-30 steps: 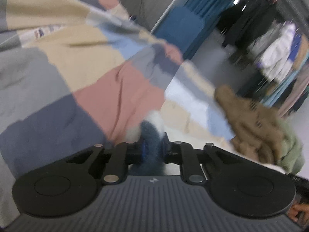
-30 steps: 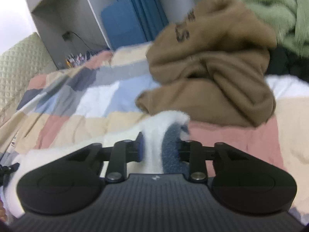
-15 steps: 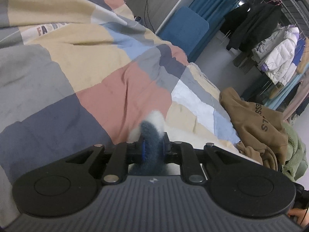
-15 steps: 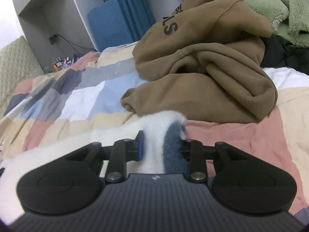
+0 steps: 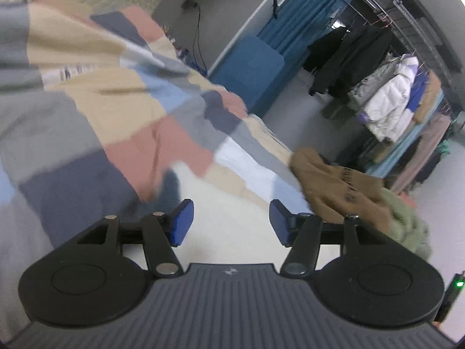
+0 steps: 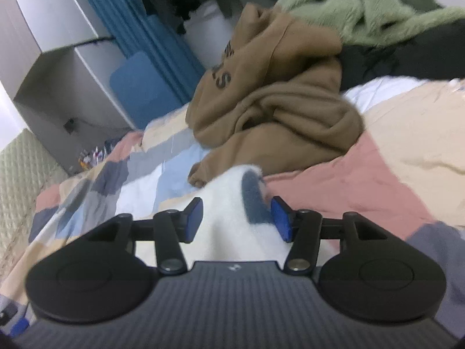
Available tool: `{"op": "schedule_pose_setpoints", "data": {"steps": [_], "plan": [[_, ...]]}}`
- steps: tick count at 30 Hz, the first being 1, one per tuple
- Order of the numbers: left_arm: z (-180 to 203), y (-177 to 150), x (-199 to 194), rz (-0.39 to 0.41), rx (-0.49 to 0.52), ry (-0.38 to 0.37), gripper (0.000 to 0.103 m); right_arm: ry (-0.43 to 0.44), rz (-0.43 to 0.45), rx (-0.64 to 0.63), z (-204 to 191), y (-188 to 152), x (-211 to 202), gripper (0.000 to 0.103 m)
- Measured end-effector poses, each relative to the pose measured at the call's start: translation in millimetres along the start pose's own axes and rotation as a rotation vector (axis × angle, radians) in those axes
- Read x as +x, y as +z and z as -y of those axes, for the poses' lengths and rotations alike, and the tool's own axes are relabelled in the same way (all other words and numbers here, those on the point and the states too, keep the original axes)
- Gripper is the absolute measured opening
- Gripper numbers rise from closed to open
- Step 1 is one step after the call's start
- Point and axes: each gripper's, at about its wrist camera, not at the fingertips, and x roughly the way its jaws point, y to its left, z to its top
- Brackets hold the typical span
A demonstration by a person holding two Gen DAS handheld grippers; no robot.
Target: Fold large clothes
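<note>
White fleece garment (image 6: 232, 218) between opening jaws

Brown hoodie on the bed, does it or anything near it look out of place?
Yes. The brown hoodie lies crumpled in a heap on the patchwork quilt, unfolded, with a green fleece bunched behind it.

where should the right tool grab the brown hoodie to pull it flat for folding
Probably the loose cuff-like end of the brown hoodie lying flat on the patchwork quilt, coming in low from the near side. It sticks out of the crumpled heap, thin enough to pinch. The right tool is opening, white fleece garment between its jaws.
</note>
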Motion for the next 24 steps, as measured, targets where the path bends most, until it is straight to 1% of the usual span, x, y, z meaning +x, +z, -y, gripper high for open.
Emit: {"op": "schedule_pose_setpoints", "data": {"steps": [2, 5, 8, 9, 11, 13, 15, 16, 17, 18, 19, 21, 24], "plan": [[5.7, -16.5, -8.7, -0.038, -0.061, -0.041, 0.066, 0.013, 0.022, 0.017, -0.6, -3.3, -15.1, 0.055], [12.7, -42.3, -10.5, -0.11, -0.147, -0.078, 0.069, 0.051, 0.013, 0.075, 1.7, -11.8, -29.8, 0.055], [9.2, -69.6, -3.0, -0.199, -0.257, -0.096, 0.075, 0.128, -0.055, 0.165, 5.4, -27.2, -37.2, 0.055], [4.8, -78.7, 0.3, -0.227, -0.303, -0.099, 0.076, 0.146, -0.084, 0.193, 6.3, -32.9, -37.2, 0.055], [-4.2, -92.8, 7.6, -0.268, -0.397, -0.115, 0.079, 0.19, -0.141, 0.253, 7.8, -43.7, -37.1, 0.055], [-15.4, -103.4, 17.3, -0.309, -0.505, -0.13, 0.083, 0.198, -0.183, 0.295, 6.8, -53.9, -35.6, 0.055], [-26.5, -111.5, 25.9, -0.326, -0.591, -0.146, 0.084, 0.206, -0.196, 0.332, 7.4, -62.9, -35.3, 0.055], [-30.4, -114.6, 28.9, -0.326, -0.621, -0.147, 0.085, 0.214, -0.215, 0.365, 9.3, -67.5, -32.7, 0.059], [-34.2, -114.7, 33.2, -0.324, -0.643, -0.143, 0.086, 0.221, -0.235, 0.401, 12.2, -71.0, -30.4, 0.073], [-37.6, -115.8, 36.5, -0.321, -0.668, -0.136, 0.087, 0.225, -0.257, 0.437, 14.2, -74.6, -27.3, 0.083], [-41.6, -117.1, 39.4, -0.314, -0.698, -0.133, 0.089, 0.222, -0.276, 0.464, 15.2, -78.0, -24.7, 0.089], [-49.4, -118.5, 44.2, -0.3, -0.746, -0.138, 0.089, 0.233, -0.316, 0.51, 18.0, -85.7, -17.1, 0.089], [-58.0, -120.0, 52.2, -0.273, -0.8, -0.155, 0.092, 0.281, -0.408, 0.613, 20.9, -102.0, 1.1, 0.089]]}}
